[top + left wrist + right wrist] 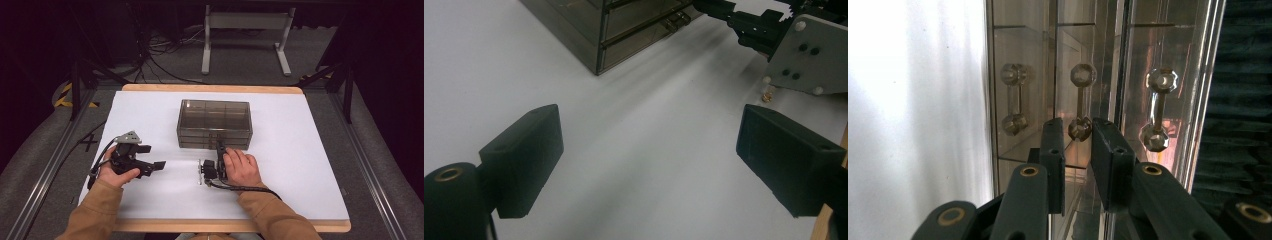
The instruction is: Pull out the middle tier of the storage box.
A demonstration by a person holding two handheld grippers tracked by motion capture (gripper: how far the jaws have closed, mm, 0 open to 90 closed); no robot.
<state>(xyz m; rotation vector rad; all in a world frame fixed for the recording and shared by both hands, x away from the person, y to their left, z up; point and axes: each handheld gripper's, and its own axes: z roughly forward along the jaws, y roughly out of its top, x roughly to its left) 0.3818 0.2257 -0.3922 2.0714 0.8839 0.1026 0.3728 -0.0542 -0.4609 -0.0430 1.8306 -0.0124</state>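
A smoky see-through drawer box (215,117) stands in the middle of the white table top (300,165), with three stacked drawers, each with a bar handle. My right gripper (219,146) lies turned on its side against the box front. In the right gripper view its jaws (1078,135) stand narrowly apart around the lower knob of the middle drawer's handle (1081,100), with a thin gap still showing. My left gripper (152,157) rests on the table to the left, open and holding nothing (649,145). From there the box corner (624,30) and the right gripper (744,22) show ahead.
The bottom drawer's handle (1014,100) and the top drawer's handle (1158,110) flank the middle one. White table surface spreads left and right of the box. Beyond the table's far wooden edge (210,88) stand white frame legs (206,50) and floor cables (160,55).
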